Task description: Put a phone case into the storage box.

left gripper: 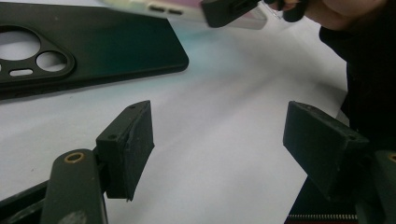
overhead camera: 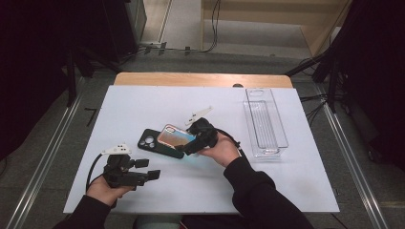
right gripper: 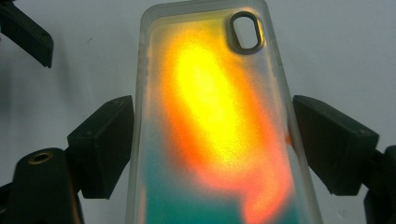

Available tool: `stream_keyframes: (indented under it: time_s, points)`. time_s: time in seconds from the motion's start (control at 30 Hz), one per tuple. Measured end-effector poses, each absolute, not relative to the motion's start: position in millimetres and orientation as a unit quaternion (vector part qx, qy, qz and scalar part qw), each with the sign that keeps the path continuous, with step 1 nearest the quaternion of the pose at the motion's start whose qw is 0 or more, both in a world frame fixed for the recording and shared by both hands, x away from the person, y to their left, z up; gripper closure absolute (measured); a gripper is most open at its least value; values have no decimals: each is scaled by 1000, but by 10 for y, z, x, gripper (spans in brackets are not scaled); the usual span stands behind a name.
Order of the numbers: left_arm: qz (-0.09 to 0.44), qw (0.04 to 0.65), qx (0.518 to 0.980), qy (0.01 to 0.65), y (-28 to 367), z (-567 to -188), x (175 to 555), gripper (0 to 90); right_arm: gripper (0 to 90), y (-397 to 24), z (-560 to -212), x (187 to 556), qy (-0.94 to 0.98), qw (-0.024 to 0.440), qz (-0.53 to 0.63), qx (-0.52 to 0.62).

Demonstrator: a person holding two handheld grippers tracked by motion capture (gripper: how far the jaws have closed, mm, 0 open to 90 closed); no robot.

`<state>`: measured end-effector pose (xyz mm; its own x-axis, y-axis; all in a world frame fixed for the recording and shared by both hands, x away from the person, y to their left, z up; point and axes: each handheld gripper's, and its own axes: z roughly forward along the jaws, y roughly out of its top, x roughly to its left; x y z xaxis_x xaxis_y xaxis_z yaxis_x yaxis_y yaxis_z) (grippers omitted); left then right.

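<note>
Currently, my right gripper (overhead camera: pixel 191 138) is clamped across the long edges of the iridescent phone case (right gripper: pixel 219 121), just above the black case (overhead camera: pixel 155 142): light, flexible, slick; left gripper (overhead camera: pixel 148 174) apart.

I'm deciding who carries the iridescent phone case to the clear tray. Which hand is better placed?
Right. The right gripper already clamps the iridescent case and is nearer the clear tray; the left gripper is open with nothing in its jaws.

Phone case (overhead camera: pixel 174 137) in the right gripper (overhead camera: pixel 191 142), overlapping a second phone case (overhead camera: pixel 154 142) lying on the table (overhead camera: pixel 286 181), clear tray (overhead camera: pixel 265 121) to the right, left gripper (overhead camera: pixel 152 173) nearer the person, apart.
</note>
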<state>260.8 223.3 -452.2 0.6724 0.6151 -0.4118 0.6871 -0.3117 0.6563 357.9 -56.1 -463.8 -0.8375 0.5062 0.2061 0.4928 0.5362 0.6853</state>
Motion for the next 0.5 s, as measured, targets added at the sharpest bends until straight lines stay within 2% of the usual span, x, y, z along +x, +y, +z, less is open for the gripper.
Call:
stream_keyframes:
  time_s: [0.1,0.5]
  points:
    - [-43,431,804,406,2220,-4503,2618,243,151,-704,-4593,3542,869,2,395,299]
    - [-47,436,802,406,2056,-4410,2652,220,151,-1223,-4475,3231,842,23,412,346]
